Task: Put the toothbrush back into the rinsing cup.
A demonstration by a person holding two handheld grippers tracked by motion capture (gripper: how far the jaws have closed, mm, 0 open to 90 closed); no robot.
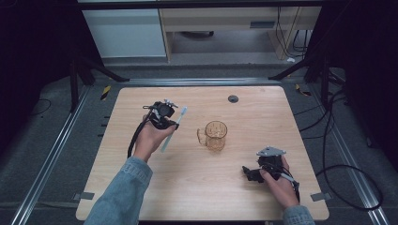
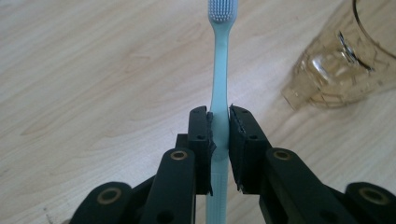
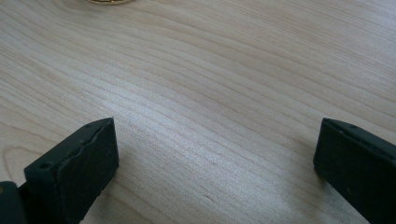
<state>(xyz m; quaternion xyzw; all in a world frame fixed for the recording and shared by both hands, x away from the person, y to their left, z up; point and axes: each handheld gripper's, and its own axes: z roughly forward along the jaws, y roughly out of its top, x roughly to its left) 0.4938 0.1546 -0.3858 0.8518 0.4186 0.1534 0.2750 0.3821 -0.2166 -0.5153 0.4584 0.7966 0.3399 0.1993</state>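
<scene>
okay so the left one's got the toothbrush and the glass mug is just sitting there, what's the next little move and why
Probably carry the toothbrush right, over the open mouth of the glass mug, then lower it in. The left hand-held gripper is shut on the handle, bristle end pointing away, and the mug stands upright just beside it. The right hand-held gripper rests open over bare table, holding nothing.

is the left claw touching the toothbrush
Touching. The left gripper view shows the left claw shut on the toothbrush, both pads pressed against the handle with no gap.
</scene>
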